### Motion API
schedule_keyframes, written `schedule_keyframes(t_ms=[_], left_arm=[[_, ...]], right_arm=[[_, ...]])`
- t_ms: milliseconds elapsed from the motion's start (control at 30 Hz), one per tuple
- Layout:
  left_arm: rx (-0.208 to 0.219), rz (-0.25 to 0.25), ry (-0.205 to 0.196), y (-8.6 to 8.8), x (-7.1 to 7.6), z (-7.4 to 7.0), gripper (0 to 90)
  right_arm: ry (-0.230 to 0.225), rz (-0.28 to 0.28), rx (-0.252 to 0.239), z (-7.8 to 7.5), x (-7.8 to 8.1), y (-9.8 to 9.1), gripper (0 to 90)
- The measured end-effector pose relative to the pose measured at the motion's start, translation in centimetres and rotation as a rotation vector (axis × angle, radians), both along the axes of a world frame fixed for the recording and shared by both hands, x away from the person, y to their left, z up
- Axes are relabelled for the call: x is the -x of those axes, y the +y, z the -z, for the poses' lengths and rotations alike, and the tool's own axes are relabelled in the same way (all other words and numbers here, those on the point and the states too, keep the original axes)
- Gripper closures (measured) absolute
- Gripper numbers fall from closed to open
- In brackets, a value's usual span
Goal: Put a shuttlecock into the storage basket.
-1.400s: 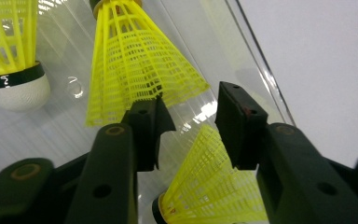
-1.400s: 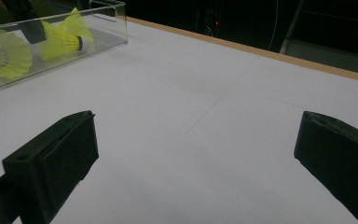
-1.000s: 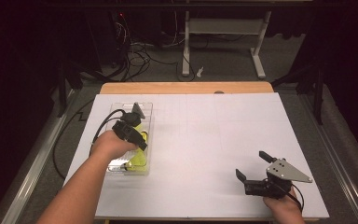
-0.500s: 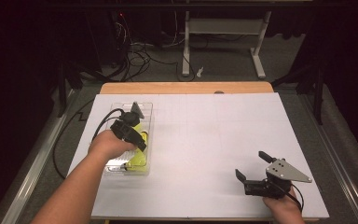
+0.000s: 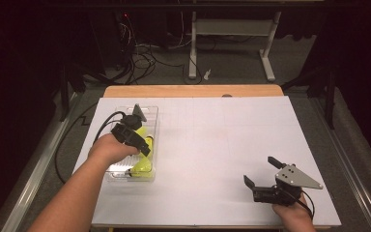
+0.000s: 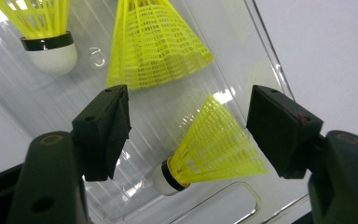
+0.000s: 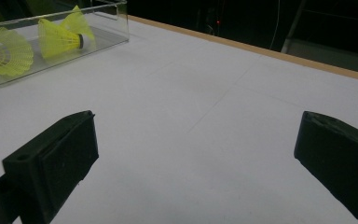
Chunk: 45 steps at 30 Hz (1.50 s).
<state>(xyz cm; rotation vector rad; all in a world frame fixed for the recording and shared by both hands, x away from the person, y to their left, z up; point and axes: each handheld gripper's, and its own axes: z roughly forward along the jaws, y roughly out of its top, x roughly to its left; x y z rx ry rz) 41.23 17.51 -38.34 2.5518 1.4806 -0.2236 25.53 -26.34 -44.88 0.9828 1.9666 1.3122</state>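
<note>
Now shown: left hand-held gripper [image 5: 142,137] poised over the clear tray [image 5: 153,116], jaws spread and just been opening, nothing pinched. Lowest shuttlecock [image 6: 209,147] lying loose on the tray floor between the two pads, touching neither; judged freshly let go, so one placement likely complete. Second shuttlecock [image 6: 156,44] farther up the tray from it; third shuttlecock [image 6: 46,35] beside the second, cork end down in the left gripper view. Compared with the earlier high views, left hand barely shifted above the tray. Right hand-held gripper [image 5: 263,176] resting on the white surface [image 5: 222,145], well apart from the tray, jaws spread wide, empty. Next move, presumably: withdrawal from the tray.
</note>
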Motion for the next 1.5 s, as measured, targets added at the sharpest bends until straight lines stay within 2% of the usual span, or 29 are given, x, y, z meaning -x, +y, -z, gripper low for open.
schedule_keyframes(t_ms=[167, 600, 833, 1033, 1233, 1500], left_arm=[[0.016, -0.008, -0.002, 0.1, -0.1, -0.2, 27.1], [-0.014, 0.002, -0.023, 0.3, 0.2, -1.3, 14.9], [-0.034, -0.004, -0.010, 0.9, 0.5, -1.7, 0.2], [-0.041, -0.009, -0.014, 1.4, 0.9, -2.1, 0.2], [-0.053, -0.008, -0.002, 2.2, 1.2, -2.2, 0.6], [-0.055, -0.028, 0.001, 3.4, 1.7, -2.6, 0.6]], right_arm=[[0.001, -0.001, 0.002, 0.0, 0.0, 0.0, 0.2], [0.001, -0.002, 0.005, 0.0, 0.0, 0.0, 0.2], [0.001, -0.003, 0.005, 0.0, 0.0, 0.0, 0.2], [0.001, -0.005, 0.007, 0.0, 0.0, 0.1, 0.2], [0.003, -0.003, 0.007, 0.0, 0.0, 0.1, 0.2], [0.004, -0.004, 0.007, 0.1, 0.0, 0.2, 0.2]])
